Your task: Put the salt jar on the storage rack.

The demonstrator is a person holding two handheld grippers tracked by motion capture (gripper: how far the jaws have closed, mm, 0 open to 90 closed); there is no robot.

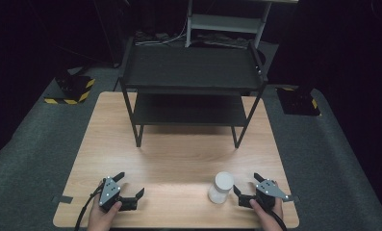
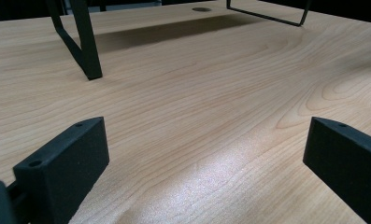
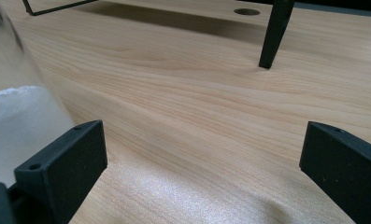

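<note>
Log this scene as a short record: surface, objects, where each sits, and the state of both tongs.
surface: wooden table
rack: black two-tier shelf, far half of the table
container: white-lidded jar, upright, near edge, right of centre
left tongs: open, holding nothing, near-left
right tongs: open, holding nothing, just right of the jar

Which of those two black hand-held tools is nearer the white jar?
The right tool, beside the white jar at the table's near right. The left tool rests open well away, at the near left.
</note>
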